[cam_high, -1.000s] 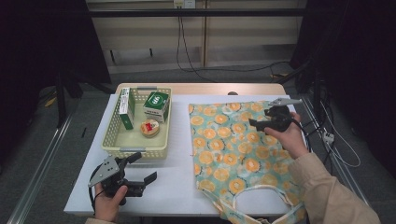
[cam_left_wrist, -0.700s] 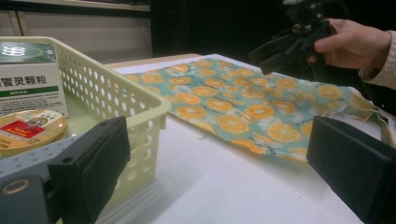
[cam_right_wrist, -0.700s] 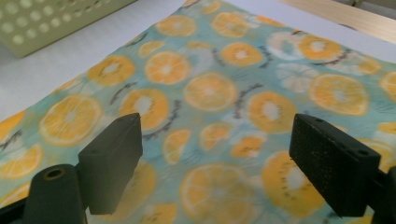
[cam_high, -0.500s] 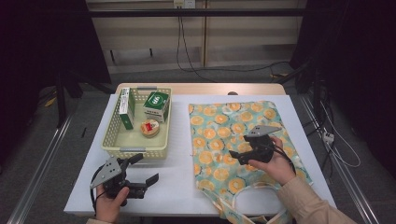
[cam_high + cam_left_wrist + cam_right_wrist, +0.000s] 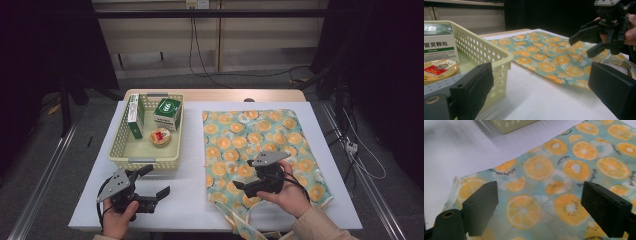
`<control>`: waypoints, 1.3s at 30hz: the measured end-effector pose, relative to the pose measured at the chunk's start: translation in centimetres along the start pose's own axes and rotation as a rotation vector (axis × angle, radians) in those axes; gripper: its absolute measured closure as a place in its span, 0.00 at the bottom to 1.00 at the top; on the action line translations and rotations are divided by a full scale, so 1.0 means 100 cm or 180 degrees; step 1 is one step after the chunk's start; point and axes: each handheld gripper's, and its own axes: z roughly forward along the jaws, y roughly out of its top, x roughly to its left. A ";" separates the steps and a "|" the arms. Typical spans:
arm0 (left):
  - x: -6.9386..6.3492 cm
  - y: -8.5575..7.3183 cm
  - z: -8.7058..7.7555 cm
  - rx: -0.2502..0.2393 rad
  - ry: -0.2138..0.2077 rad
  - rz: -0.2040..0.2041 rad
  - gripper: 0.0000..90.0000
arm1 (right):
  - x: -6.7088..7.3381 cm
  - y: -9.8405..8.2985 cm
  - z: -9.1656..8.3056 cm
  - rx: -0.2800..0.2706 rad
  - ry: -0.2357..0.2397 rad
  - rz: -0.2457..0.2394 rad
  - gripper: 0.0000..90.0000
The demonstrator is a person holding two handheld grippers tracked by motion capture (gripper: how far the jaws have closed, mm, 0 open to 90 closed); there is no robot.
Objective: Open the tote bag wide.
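While both grippers hang open over the table, the entries run from largest to smallest:

Table (image 5: 190,200): white top, bearing the bag at the right and the basket at the left; its near edge is cut off at the bottom of the high view.

Bag (image 5: 250,145): cloth tote printed with orange slices, lying flat on the right half of the table, mouth and handles toward the person (the handles run out of the frame at the bottom edge, so their lie cannot be told).

Basket (image 5: 125,150): pale yellow, perforated, well apart from the bag; it holds a tall green box, a green-and-white box and a round tin, all untouched.

Right gripper (image 5: 248,186): held low over the near part of the bag, jaws wide apart and just opened a little further, nothing between them; the right gripper view looks down at bare cloth near the bag's left edge. Whether the tips touch the cloth is hard to tell.

Left gripper (image 5: 152,186): near the table's front left corner, just short of the basket, jaws apart and empty.

Step in hand: judged as the approach to the bag's mouth, before any packing.

Next move: likely calls for pinching one layer of cloth at the rim alone (the two layers lie flat together).

Hard to make out: print on the boxes; the blurred basket in the right gripper view.
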 end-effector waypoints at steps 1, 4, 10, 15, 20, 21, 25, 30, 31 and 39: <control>0.000 0.000 0.000 -0.0004 0.0003 -0.0016 0.07 | 0.002 -0.001 0.001 0.0004 0.0038 -0.0001 0.16; 0.001 0.000 -0.001 -0.0004 0.0008 -0.0021 0.07 | 0.009 -0.002 0.005 0.0031 0.0109 -0.0027 0.16; 0.001 -0.001 -0.001 0.0003 0.0006 -0.0023 0.07 | 0.025 -0.003 0.015 0.0066 0.0309 -0.0072 0.16; 0.001 -0.001 -0.001 0.0006 0.0013 -0.0019 0.06 | 0.034 -0.005 0.026 0.0133 0.0495 -0.0071 0.19; 0.001 -0.001 -0.001 0.0011 0.0010 -0.0026 0.07 | 0.045 -0.004 0.030 0.0097 0.0648 -0.0095 0.19; 0.001 -0.001 -0.001 0.0011 0.0009 -0.0028 0.07 | 0.048 -0.004 0.030 0.0082 0.0710 -0.0094 0.20; 0.000 -0.001 -0.001 0.0012 0.0009 -0.0028 0.07 | 0.055 -0.006 0.034 0.0205 0.0767 -0.0189 0.29; 0.001 -0.001 0.000 0.0016 0.0010 -0.0027 0.07 | 0.054 -0.015 0.040 0.0312 0.0803 -0.0271 0.67; 0.001 -0.001 0.000 0.0018 0.0011 -0.0030 0.07 | 0.053 -0.016 0.041 0.0323 0.0841 -0.0256 0.76; 0.000 0.000 -0.001 0.0014 0.0024 -0.0011 0.07 | 0.044 -0.009 0.046 0.0269 0.0859 -0.0268 1.00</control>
